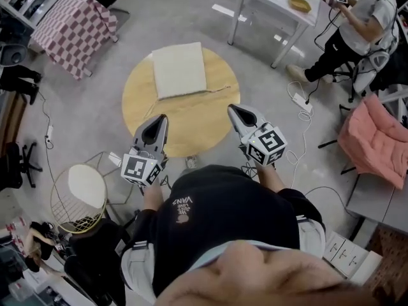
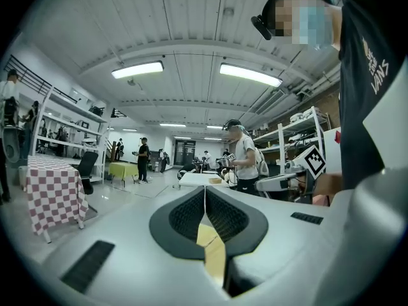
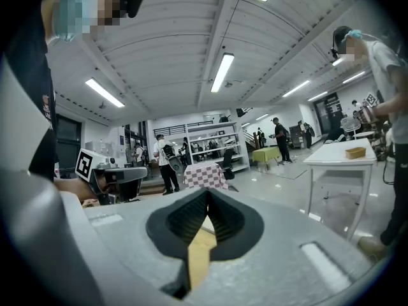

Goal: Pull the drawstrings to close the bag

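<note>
The cream bag (image 1: 179, 69) lay flat on the far side of the round wooden counter (image 1: 210, 125), its drawstring (image 1: 220, 89) trailing to the right. The left gripper (image 1: 162, 118) and right gripper (image 1: 231, 108) hovered over the near edge, well apart from the bag — fingers (image 2: 188, 217) pressed together, holding nothing.
</note>
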Available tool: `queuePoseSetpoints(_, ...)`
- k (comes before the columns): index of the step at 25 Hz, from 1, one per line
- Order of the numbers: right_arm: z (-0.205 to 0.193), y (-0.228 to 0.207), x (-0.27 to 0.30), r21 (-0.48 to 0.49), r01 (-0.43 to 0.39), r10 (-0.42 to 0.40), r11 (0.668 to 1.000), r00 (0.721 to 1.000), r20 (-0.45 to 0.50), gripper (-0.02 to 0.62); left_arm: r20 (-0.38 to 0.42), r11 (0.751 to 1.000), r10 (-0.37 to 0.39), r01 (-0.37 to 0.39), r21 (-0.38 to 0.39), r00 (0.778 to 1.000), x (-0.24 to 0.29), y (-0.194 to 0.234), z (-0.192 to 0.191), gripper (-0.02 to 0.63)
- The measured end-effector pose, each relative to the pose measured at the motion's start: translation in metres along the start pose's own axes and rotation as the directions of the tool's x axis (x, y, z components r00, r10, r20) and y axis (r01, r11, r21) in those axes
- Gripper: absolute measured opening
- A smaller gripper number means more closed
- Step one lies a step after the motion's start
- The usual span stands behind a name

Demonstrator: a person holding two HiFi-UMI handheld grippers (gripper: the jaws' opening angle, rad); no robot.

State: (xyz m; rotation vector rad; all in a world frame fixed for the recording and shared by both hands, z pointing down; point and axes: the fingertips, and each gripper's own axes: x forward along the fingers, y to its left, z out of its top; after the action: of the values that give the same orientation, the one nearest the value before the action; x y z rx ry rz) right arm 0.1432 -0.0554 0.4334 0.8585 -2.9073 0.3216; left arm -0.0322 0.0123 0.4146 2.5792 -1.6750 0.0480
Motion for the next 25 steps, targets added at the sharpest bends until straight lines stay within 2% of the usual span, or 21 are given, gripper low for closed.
queuePoseSetpoints(14, -0.001, 0.033, 0.079, 0.043, 0.15, -0.15, 0.988, 0.989, 0.002, -0.002, -0.03, 0.989, -0.145, 0.145, -0.009, 0.989, -0.002, 0.104, -0.005, 0.011)
queuePoseSetpoints(20, -0.008, 0.039, 0.091, 0.046, 0.198, -0.197, 0.979, 0.98, -0.01, -0.002, -0.031, 0.986, -0.163, 0.162, -0.031, 0.986, -0.006, 0.129, -0.014, 0.011)
queuePoseSetpoints(25, -0.015, 0.035, 0.096, 0.042, 0.206, -0.206, 0.978, 0.978, -0.022, -0.002, -0.044, 0.986, -0.165, 0.162, -0.048, 0.985, -0.006, 0.138, -0.027, 0.011)
